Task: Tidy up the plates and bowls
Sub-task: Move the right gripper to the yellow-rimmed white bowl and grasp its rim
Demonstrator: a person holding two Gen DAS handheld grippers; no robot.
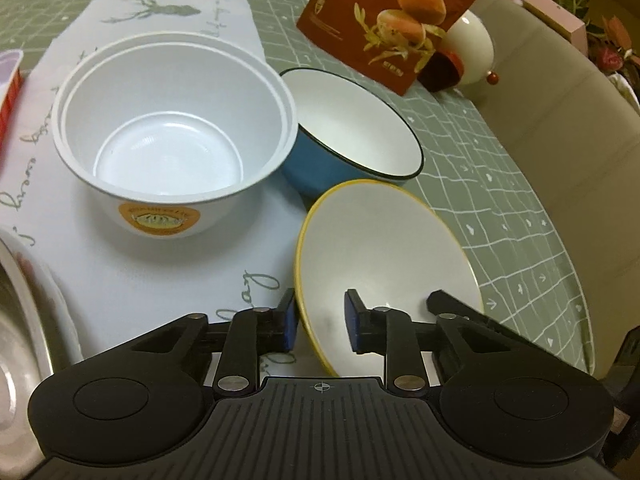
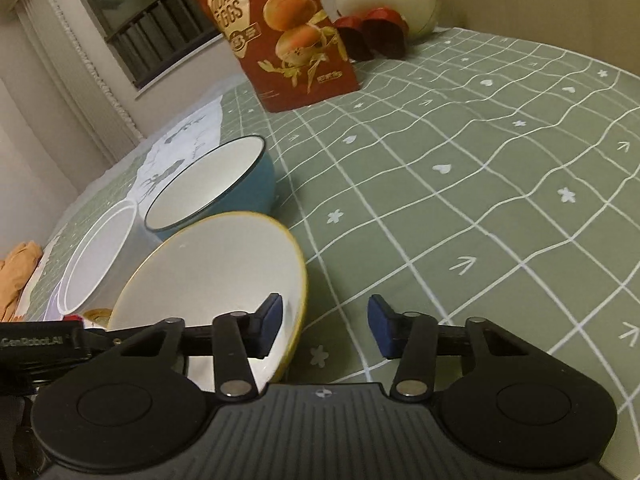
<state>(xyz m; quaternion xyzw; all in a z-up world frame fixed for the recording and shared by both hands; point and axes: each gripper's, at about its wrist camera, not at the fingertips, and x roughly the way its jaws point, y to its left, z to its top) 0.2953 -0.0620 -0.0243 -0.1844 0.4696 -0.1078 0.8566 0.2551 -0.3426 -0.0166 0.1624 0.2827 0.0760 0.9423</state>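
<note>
on the green checked tablecloth (image 2: pixel 460 152), the yellow-rimmed bowl (image 1: pixel 384 264) is the landmark: it sits tilted, its white inside turned toward both cameras. just behind it stands the blue bowl (image 1: pixel 352 132), white inside with a dark rim, close to or touching the yellow-rimmed bowl's far edge. to the left of the blue bowl, touching its side, is a stack of white plastic bowls (image 1: pixel 172 128), one nested in the other, with an orange label on the outer wall; it stands on a pale cloth runner (image 1: pixel 168 12) printed with deer. farther back from the yellow-rimmed bowl stands a brown snack bag (image 2: pixel 280 32), and beside that a cream egg-shaped ornament (image 2: pixel 384 0).

the left gripper (image 1: pixel 322 320) straddles the near left rim of the yellow-rimmed bowl, one blue pad outside the wall and the other inside; the jaws are narrow, yet a gap shows between the inner pad and the wall, so no firm clamp is seen. the right gripper (image 2: pixel 326 326) straddles the bowl's near right rim, its left pad over the white interior, its right pad over bare tablecloth; its jaws stand moderately apart, not pressing.
</note>
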